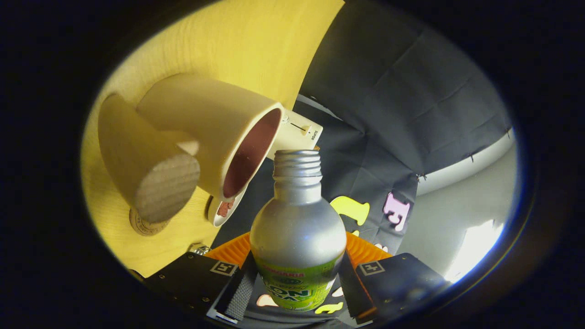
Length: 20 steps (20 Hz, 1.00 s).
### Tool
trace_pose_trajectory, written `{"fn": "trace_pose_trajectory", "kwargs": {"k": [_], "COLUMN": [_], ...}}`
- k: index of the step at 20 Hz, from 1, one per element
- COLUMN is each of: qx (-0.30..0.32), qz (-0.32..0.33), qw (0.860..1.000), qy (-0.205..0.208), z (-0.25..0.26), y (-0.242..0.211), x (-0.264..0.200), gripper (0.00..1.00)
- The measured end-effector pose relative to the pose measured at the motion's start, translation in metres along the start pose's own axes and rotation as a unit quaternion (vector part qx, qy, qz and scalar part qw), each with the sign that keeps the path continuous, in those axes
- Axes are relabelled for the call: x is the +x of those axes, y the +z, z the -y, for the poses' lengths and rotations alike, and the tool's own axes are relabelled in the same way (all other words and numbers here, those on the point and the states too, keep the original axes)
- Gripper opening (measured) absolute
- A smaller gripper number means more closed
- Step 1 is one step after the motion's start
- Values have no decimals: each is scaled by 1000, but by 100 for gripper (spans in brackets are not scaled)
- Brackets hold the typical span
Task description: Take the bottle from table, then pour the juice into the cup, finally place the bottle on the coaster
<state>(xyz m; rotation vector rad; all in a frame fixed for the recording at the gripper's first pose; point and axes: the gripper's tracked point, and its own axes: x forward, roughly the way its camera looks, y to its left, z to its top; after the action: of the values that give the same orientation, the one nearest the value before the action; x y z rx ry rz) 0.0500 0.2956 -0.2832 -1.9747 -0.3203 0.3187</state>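
My gripper [297, 278] is shut on a silver bottle [297, 224] with a green label, pressing its lower body from both sides. The whole view is tilted, so the yellow table [247, 41] stands nearly on edge. The bottle's cap is off, and its threaded mouth is right next to the rim of a cream cup [205, 123] with a dark red inside and a large handle [146, 169]. I see no liquid flowing. A round brown coaster [145, 225] lies on the table beyond the handle, partly hidden by it.
A small white dish [224, 209] with something reddish in it sits just past the cup. A white box-like device [299, 132] stands behind the cup's rim. Black cloth wall [402, 91] runs along the table's far edge.
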Motion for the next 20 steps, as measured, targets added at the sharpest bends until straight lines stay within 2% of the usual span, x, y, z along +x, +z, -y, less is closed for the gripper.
{"fn": "trace_pose_trajectory", "kwargs": {"k": [5, 8, 11, 15, 20], "qx": [78, 148, 215, 304, 344], "qz": [-24, -38, -56, -81, -96], "qw": [997, 988, 974, 945, 929], "qy": [0, 25, 49, 95, 96], "z": [-2, -14, -25, -49, -55], "y": [-15, -20, -28, -34, -42], "x": [-1, 3, 2, -2, -6], "gripper": [81, 81, 81, 80, 81]}}
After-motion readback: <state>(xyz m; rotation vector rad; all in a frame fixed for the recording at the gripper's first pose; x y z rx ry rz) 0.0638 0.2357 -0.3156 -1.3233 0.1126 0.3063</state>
